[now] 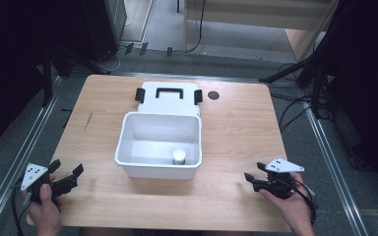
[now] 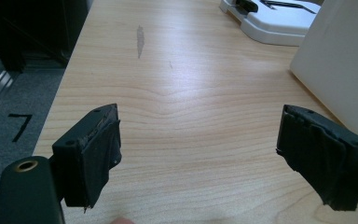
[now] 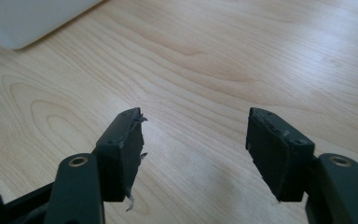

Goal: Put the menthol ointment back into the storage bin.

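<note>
You are holding your left gripper [image 1: 68, 172] at the lower left of the high view, over the near left corner of the wooden table [image 1: 236, 128], with its jaws spread wide and nothing between them. In the left gripper view that gripper [image 2: 198, 154] is looking across bare wood, its two black pads standing far apart at the lower left and lower right of the frame. A dark streak [image 2: 140, 41] is showing on the tabletop in the upper middle of that view, and the white bin's wall [image 2: 340, 70] is rising along the right edge.

You are holding your right gripper [image 1: 255, 172] at the lower right of the high view, also open and gripping nothing, and pointing toward the left of the frame. In the right gripper view its jaws [image 3: 195, 154] are standing apart over plain wood, with a corner of the white bin [image 3: 28, 18] at the upper left.

The open white bin [image 1: 128, 142] is sitting in the middle of the table, between the two grippers and clear of both. A small white canister [image 1: 178, 157] is standing upright inside it, near the wall closest to you, toward the right. The bin's white lid [image 1: 170, 101], with a black handle and black side latches, is lying flat just behind the bin, toward the top of the frame. A small dark round spot [image 1: 213, 95] is lying on the table just right of the lid.
</note>
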{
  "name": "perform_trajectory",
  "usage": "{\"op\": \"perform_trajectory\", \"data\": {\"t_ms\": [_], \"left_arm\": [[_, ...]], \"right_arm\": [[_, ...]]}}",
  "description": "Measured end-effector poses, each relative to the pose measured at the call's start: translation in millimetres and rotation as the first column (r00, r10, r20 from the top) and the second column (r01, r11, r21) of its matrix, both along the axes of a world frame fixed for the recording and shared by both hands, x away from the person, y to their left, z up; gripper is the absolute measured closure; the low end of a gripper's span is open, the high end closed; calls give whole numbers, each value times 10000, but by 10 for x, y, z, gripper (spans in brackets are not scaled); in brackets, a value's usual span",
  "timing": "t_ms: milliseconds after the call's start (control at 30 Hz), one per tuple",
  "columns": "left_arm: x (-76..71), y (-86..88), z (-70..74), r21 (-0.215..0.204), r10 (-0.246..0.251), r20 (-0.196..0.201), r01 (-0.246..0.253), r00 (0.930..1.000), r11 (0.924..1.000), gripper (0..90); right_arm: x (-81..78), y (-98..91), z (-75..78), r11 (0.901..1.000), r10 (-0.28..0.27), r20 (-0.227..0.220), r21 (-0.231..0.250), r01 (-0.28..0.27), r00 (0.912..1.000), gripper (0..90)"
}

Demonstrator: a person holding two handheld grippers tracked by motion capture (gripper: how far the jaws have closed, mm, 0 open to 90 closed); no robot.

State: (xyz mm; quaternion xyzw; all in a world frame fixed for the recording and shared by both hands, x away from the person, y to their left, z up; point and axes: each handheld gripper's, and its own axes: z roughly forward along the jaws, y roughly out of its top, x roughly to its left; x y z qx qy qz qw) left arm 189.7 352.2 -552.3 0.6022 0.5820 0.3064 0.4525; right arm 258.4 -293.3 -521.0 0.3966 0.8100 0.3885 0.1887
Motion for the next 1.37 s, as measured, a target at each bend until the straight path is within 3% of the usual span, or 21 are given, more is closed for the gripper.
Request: {"op": "perform_trajectory", "data": {"t_ms": [33, 133, 167, 233, 300, 333, 367, 400, 433, 500, 567, 633, 700, 800, 833, 933, 1067, 1367], "left_arm": [[0, 0, 0, 0, 0, 0, 0, 10000, 10000, 140], [-3, -6, 0, 4, -1, 17, 1, 10000, 10000, 140], [-3, -6, 0, 4, -1, 17, 1, 10000, 10000, 141], [-8, -8, 2, -21, -4, 4, 4, 10000, 10000, 141], [-9, -9, 1, -16, -1, 15, 1, 10000, 10000, 140], [-10, -11, 1, -16, -15, 4, 15, 10000, 10000, 140], [-10, -11, 1, -16, -15, 4, 15, 10000, 10000, 140], [-11, -13, 0, -18, -6, 29, 6, 10000, 10000, 140], [-11, -13, 0, -18, -7, 29, 7, 10000, 10000, 140], [-11, -12, 0, 0, -16, 9, 16, 10000, 10000, 140], [-11, -12, -1, -26, -17, 29, 17, 10000, 10000, 140], [-11, -10, 0, -40, -35, 10, 35, 10000, 10000, 140], [-10, -9, 0, -53, -36, 11, 36, 10000, 10000, 140], [-12, -7, 0, -52, -49, 22, 49, 10000, 10000, 140], [-13, -7, 0, -52, -55, 27, 55, 10000, 10000, 140], [-18, -4, 1, -122, -49, 52, 50, 10000, 9999, 140], [-19, 6, -2, -178, -56, 80, 58, 10000, 9998, 140], [-17, 5, -1, -179, -54, 47, 55, 10000, 9998, 140]], "right_arm": [[0, 0, 0, 10000, 0, 0, 0, 0, 10000, 368], [-105, -123, -73, 9918, -608, 443, 1150, 554, 9972, 359], [-105, -123, -73, 9918, -608, 443, 1150, 554, 9972, 359], [-177, -229, -131, 9803, -1211, 567, 1641, 1104, 9910, 343], [-195, -257, -147, 9770, -1361, 603, 1736, 1239, 9889, 340], [-253, -334, -195, 9661, -1882, 542, 1900, 1749, 9806, 316], [-253, -334, -195, 9661, -1882, 542, 1900, 1749, 9806, 316], [-310, -390, -232, 9555, -2372, 469, 1916, 2243, 9703, 295], [-310, -390, -232, 9555, -2372, 469, 1916, 2243, 9703, 295], [-356, -459, -259, 9436, -2713, 345, 2067, 2587, 9619, 246], [-379, -509, -258, 9344, -2846, 387, 2345, 2682, 9579, 207], [-408, -545, -257, 9321, -2766, 424, 2550, 2572, 9601, 151], [-427, -559, -258, 9271, -2946, 491, 2567, 2730, 9544, 134], [-454, -527, -252, 9255, -3326, 835, 2205, 3081, 9394, 134], [-454, -527, -252, 9255, -3326, 835, 2205, 3081, 9394, 134], [-476, -535, -252, 9190, -3580, 969, 2122, 3322, 9287, 129], [-485, -565, -252, 9080, -3734, 894, 2390, 3440, 9234, 128], [-476, -569, -255, 9067, -3732, 771, 2414, 3459, 9245, 97]]}}
